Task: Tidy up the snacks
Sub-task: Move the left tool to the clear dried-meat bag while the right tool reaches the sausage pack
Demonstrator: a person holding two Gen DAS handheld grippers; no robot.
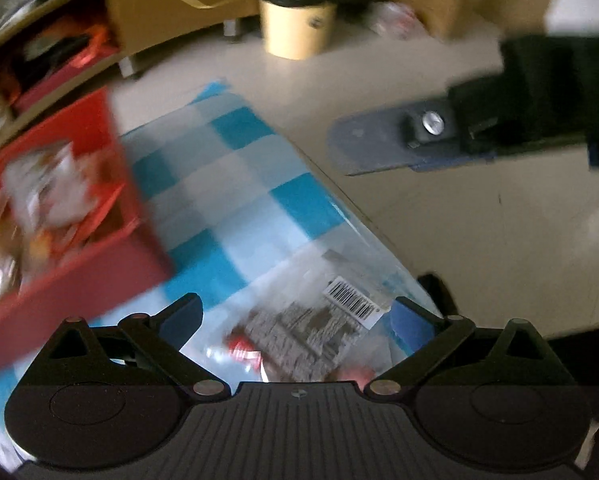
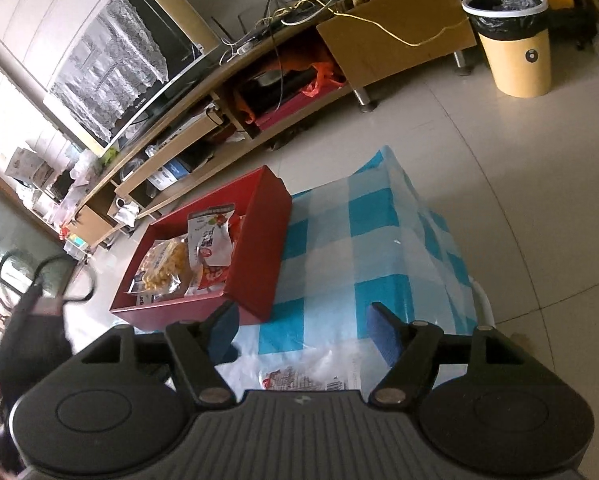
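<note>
A red box (image 2: 259, 248) holding several snack packets (image 2: 209, 246) sits at the left of a table with a blue-and-white checked cloth (image 2: 363, 240); it also shows, blurred, in the left wrist view (image 1: 79, 240). A clear snack packet (image 1: 311, 332) with a barcode lies on the cloth near the front edge, also seen in the right wrist view (image 2: 311, 376). My left gripper (image 1: 297, 320) is open just above this packet. My right gripper (image 2: 303, 328) is open, above the cloth, empty. The right gripper appears in the left wrist view (image 1: 439, 136), over the floor to the right.
A low TV stand (image 2: 283, 92) with a television (image 2: 131, 80) and clutter runs along the back. A yellow bin with a black liner (image 2: 515, 44) stands on the tiled floor at the far right. The left hand's device (image 2: 31, 344) is at the lower left.
</note>
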